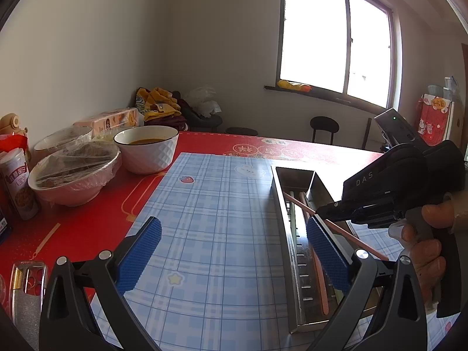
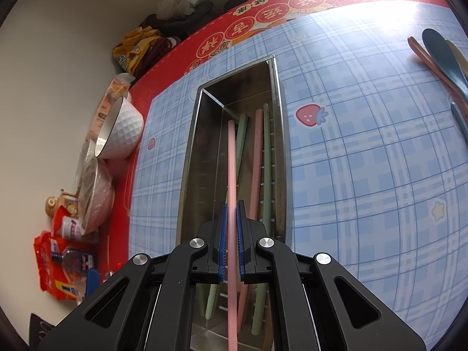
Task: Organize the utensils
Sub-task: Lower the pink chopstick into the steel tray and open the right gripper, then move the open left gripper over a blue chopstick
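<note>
A long steel utensil box lies on the blue plaid mat. It holds a pink chopstick and two green ones. My right gripper is shut on another pink chopstick and holds it lengthwise over the box. In the left wrist view the box is at the right, with the right gripper and its pink chopstick above it. My left gripper is open and empty over the mat, left of the box.
Spoons in pink and dark blue lie on the mat at the far right. A white bowl and plastic-wrapped bowls stand on the red tablecloth at the left, with snack packs and a tissue box.
</note>
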Available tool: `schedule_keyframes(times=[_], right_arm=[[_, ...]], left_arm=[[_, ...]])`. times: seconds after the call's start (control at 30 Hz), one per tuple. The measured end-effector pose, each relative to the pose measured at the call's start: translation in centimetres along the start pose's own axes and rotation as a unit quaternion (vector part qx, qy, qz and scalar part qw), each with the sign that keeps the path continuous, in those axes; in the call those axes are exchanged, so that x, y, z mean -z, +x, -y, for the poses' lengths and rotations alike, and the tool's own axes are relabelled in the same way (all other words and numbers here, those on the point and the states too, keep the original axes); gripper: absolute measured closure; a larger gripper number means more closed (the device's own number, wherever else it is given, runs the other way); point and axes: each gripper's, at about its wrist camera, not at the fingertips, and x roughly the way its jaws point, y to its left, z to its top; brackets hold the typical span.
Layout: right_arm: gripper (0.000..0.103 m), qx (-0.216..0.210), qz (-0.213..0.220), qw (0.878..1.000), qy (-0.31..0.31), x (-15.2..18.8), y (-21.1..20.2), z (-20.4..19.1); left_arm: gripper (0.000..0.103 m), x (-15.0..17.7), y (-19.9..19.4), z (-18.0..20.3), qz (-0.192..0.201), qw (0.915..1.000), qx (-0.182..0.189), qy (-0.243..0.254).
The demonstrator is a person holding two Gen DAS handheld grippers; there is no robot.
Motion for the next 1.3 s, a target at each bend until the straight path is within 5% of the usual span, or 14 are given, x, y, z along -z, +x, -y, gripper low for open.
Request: schedule_keyframes(times=[0.27, 0.6, 0.73, 0.9, 1.03, 1.3], right_arm=[[0.095, -0.053, -0.033, 0.998, -0.018, 0.4, 0.8, -1.2], [0.094, -0.012, 0.044, 0.993, -0.109, -0.4, -3.8, -0.5], [0.059, 0.016, 0.085, 0.985, -0.150, -0.5, -6.1, 1.4], [0.045, 0.017, 0.126, 0.974, -0.186, -0.3, -9.2, 4.4], [0.018, 0.004, 0.146, 0.965, -0.218, 0.3, -11.5, 6.1], [0.015, -0.023, 0.184, 0.947, -0.262, 1.4, -15.9, 9.8]], left_arm=[[0.006, 0.0, 0.1, -0.1, -0.004, 1.0000, 0.000, -0.005], [0.006, 0.1, 0.4, -0.3, -0.009, 0.9999, -0.003, -0.008], [0.006, 0.1, 0.6, -0.4, -0.013, 0.9998, -0.007, -0.011], [0.006, 0.0, 0.7, -0.4, -0.014, 0.9997, -0.016, -0.009], [0.006, 0.0, 0.7, 0.1, -0.016, 0.9995, -0.027, 0.002], [0.006, -0.5, -0.2, 1.4, -0.013, 0.9989, -0.043, 0.012]])
